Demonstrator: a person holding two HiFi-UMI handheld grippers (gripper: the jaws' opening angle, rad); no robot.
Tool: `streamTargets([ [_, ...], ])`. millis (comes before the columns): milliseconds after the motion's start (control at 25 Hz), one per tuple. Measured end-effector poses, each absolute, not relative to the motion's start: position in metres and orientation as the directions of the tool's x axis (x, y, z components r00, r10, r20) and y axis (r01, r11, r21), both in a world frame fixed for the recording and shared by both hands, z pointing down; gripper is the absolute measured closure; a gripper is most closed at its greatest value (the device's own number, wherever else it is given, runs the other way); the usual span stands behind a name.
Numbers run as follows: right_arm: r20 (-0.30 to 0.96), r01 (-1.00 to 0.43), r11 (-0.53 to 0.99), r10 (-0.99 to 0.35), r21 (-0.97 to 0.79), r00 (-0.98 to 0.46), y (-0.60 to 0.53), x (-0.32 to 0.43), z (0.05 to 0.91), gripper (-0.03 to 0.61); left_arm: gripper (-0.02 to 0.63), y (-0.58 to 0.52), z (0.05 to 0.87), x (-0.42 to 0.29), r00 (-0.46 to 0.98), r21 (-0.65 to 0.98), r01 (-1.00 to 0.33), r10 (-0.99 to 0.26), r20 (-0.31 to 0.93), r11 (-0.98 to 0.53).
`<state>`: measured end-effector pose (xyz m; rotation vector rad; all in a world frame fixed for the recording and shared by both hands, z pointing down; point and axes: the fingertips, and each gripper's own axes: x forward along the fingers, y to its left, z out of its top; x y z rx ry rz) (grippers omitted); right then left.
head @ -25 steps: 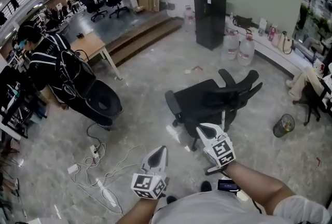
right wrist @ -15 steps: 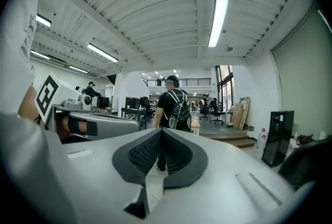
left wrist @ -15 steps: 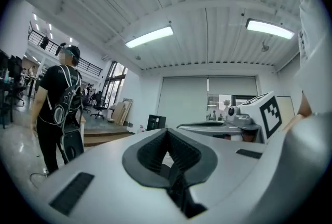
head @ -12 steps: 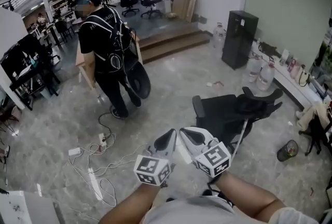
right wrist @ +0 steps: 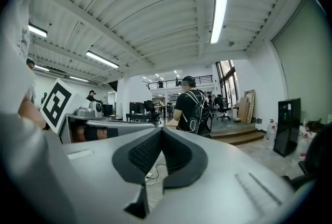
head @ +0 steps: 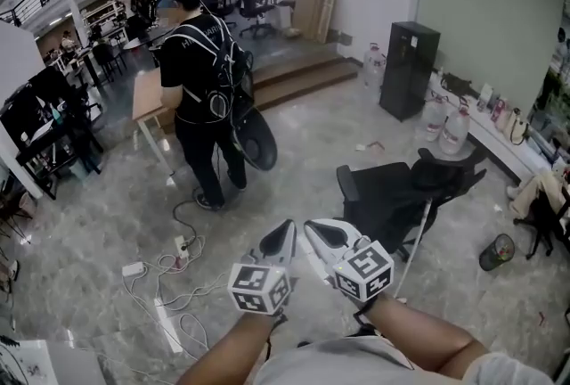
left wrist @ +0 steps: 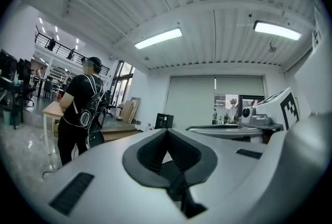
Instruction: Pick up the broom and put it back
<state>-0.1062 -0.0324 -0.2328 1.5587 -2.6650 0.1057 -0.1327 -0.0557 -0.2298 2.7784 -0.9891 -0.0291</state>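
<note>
A thin pale stick (head: 415, 239), which looks like the broom's handle, leans against the tipped black office chair (head: 392, 196). Its lower end is hidden behind my right arm. Both grippers are held side by side in front of my chest, pointing level and forward, well short of the stick. The left gripper (head: 287, 228) (left wrist: 166, 133) is shut with nothing between its fingers. Just to its right, the right gripper (head: 312, 228) (right wrist: 162, 131) is also shut and empty. Neither touches the stick.
A person in black with a backpack (head: 205, 80) stands ahead on the left by a wooden table (head: 145, 98). White cables and power strips (head: 169, 290) lie on the floor at the left. A wire bin (head: 496, 251), water bottles (head: 454, 129) and a black cabinet (head: 409, 69) are at the right.
Both grippers have risen and come close together in front of me. The view has swung left, and the person in black now stands upright further ahead.
</note>
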Motion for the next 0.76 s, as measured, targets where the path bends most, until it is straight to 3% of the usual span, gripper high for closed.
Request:
streamTargets([
  [760, 0.092, -0.895, 0.444, -0.891, -0.028, -0.445, -0.044, -0.105, -0.243, 0.577, 0.609, -0.069, -0.233, -0.133, 0.798, 0.211, -0.596, -0.601, 0.044, -0.775],
])
